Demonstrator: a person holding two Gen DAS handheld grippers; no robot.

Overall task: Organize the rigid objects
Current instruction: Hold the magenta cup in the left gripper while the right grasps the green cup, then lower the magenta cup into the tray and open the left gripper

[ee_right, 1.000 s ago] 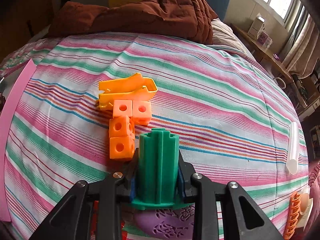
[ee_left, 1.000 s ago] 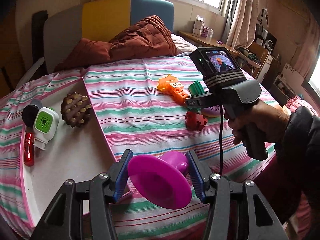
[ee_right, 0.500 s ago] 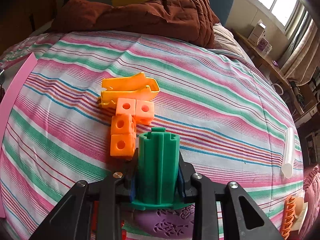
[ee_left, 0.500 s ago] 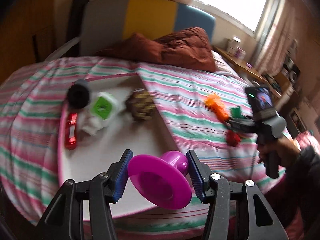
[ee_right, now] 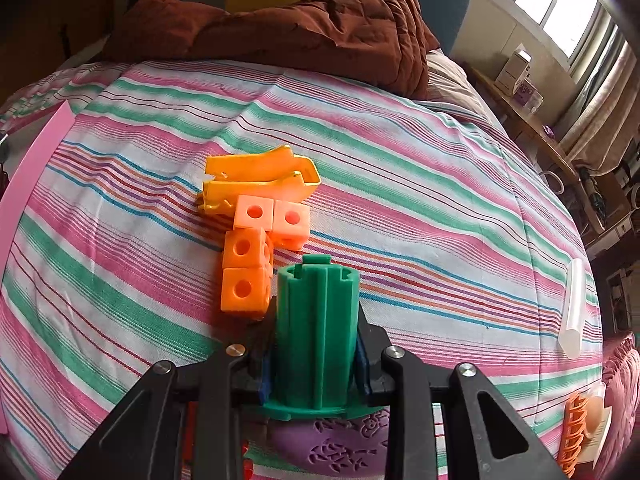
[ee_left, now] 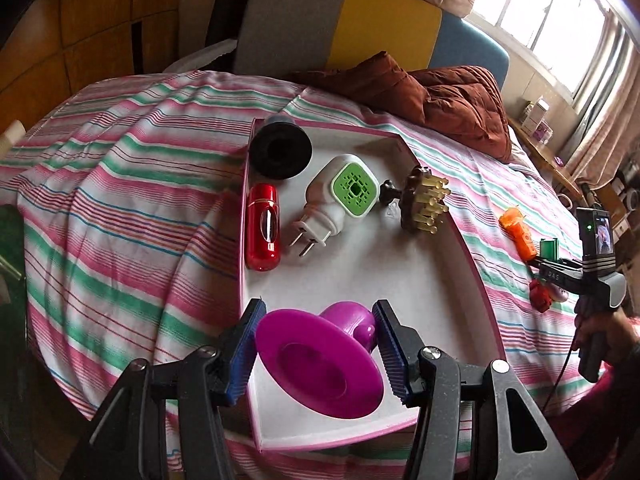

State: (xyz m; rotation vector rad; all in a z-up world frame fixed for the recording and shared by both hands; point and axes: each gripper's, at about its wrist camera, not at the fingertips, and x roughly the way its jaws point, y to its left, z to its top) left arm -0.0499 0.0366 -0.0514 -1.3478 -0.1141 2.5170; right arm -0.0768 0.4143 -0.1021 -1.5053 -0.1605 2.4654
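Two grippers each hold one toy over a striped bed. The left gripper [ee_left: 318,350] has its jaws clamped on a magenta funnel-shaped piece [ee_left: 320,364], flared disc toward the camera, above the near end of a white tray [ee_left: 360,272] with a pink rim. Farther along the tray lie a red cylinder [ee_left: 262,232], a white plug-in device with a green face [ee_left: 340,196], a black cup-shaped part [ee_left: 280,150] and a brown brush with pale pegs [ee_left: 424,204], all apart from the magenta piece. The right gripper [ee_right: 316,344], held in a person's hand [ee_left: 596,332], has its jaws closed narrowly on an upright green ribbed cylinder [ee_right: 316,332]. Just beyond it on the bedspread [ee_right: 400,184] sit joined orange cubes [ee_right: 256,248] touching a yellow-orange scoop-like toy [ee_right: 256,180]. A purple patterned object [ee_right: 340,444] shows beneath the gripper, and a translucent tube [ee_right: 572,308] lies well apart at the right edge. A brown quilt [ee_right: 280,28] is bunched at the head of the bed.
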